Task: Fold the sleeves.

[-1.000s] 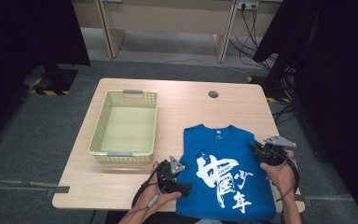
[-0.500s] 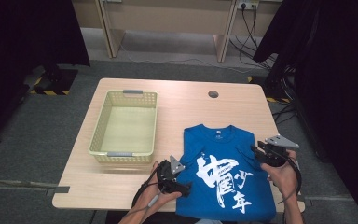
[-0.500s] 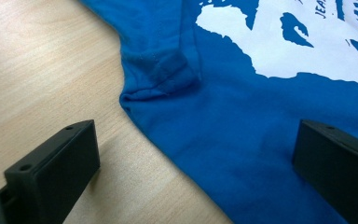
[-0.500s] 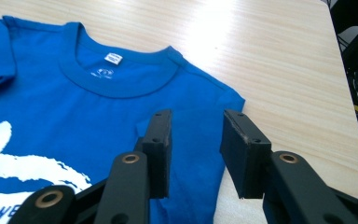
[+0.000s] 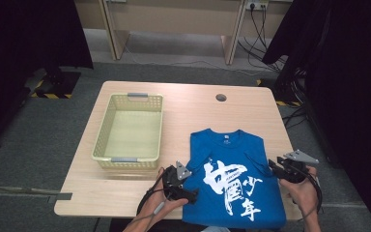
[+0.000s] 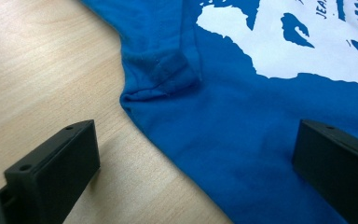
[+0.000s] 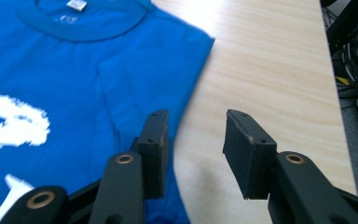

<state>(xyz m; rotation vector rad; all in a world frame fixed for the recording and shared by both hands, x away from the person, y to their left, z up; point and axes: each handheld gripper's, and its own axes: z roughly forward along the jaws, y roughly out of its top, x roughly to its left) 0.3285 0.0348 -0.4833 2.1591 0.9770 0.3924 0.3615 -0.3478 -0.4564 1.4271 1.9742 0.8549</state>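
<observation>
High view first: a blue T-shirt (image 5: 232,179) with white print lies flat on the near right part of the wooden table (image 5: 188,104), collar pointing away from the person, both sleeves folded in over the body. To its left sits a pale yellow basket (image 5: 104,140), just beside the shirt's left shoulder but not touching it.

Left gripper (image 5: 183,186) rests at the shirt's near left edge, held in the person's left hand (image 5: 157,208). From the left gripper view its jaws stand wide apart, one over bare wood and the other over blue cloth, with the shirt's edge and the folded sleeve hem (image 6: 161,77) between and beyond them; the pads press on nothing.

Right gripper (image 5: 282,166) sits at the shirt's right edge. Its jaws have just been opening and stand partly apart; in the right gripper view the left jaw hangs over the shirt's edge, the right over bare table, and nothing is pinched.
</observation>
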